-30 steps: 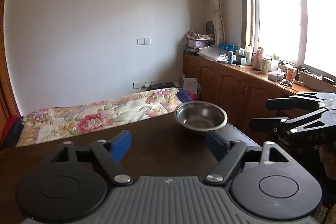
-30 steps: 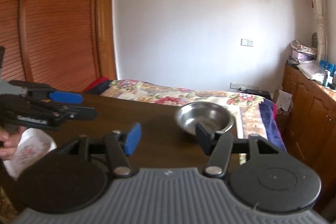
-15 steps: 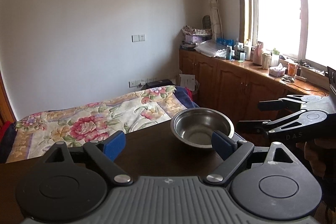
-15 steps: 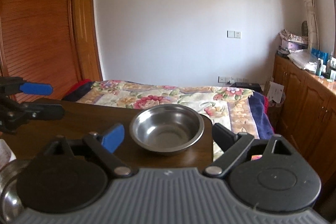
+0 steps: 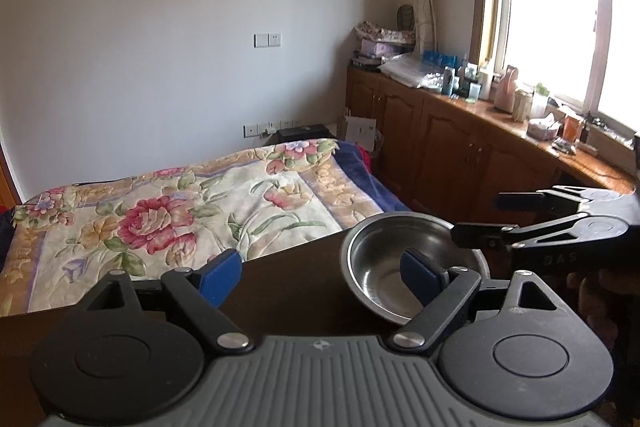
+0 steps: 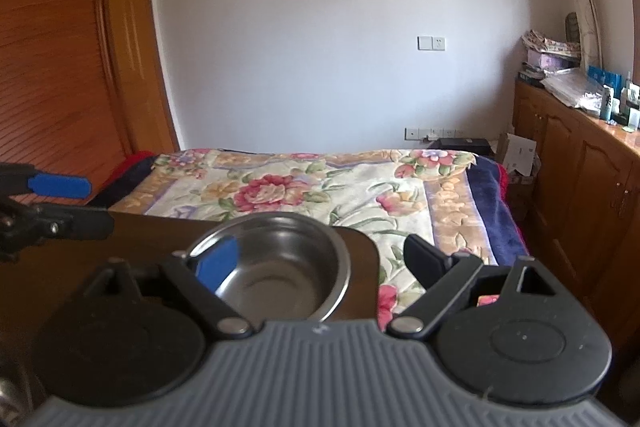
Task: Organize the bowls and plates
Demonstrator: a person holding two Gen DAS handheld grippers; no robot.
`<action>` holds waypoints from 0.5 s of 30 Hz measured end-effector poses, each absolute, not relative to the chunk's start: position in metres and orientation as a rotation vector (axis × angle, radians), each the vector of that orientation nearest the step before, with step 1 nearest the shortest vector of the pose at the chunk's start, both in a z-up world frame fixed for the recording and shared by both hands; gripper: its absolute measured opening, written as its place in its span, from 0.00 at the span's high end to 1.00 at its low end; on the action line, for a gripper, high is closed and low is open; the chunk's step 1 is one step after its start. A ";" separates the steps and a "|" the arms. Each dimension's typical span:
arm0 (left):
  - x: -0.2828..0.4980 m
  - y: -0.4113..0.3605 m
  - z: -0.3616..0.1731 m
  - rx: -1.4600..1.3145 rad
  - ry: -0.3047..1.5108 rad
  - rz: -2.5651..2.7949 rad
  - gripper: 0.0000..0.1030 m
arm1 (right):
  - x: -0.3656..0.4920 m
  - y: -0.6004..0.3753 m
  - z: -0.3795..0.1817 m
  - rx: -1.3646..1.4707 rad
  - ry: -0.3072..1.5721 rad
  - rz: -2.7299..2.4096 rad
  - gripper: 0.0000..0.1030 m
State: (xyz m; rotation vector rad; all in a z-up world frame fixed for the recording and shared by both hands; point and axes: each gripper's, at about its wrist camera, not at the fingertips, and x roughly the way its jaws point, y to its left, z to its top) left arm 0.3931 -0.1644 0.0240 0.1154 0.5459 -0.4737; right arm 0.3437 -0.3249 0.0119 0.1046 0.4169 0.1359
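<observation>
Silver bowl (image 6: 276, 263); dark brown table (image 5: 288, 291); floral bedspread (image 5: 192, 203); blue-tipped tongs (image 5: 320, 277).

One marking is legible: faint letters "DAS", seen reversed, on the black body of the right gripper (image 5: 476, 223). All bottle and box labels are unreadable.
</observation>
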 end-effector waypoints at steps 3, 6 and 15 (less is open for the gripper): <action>0.405 -0.167 0.015 0.120 0.577 -0.488 0.09 | 0.350 -0.329 0.007 0.124 0.438 0.137 0.16; 0.416 -0.171 0.008 0.124 0.615 -0.503 0.21 | 0.354 -0.333 0.000 0.144 0.465 0.142 0.21; 0.434 -0.192 -0.007 0.180 0.699 -0.550 0.40 | 0.361 -0.337 -0.018 0.221 0.549 0.180 0.54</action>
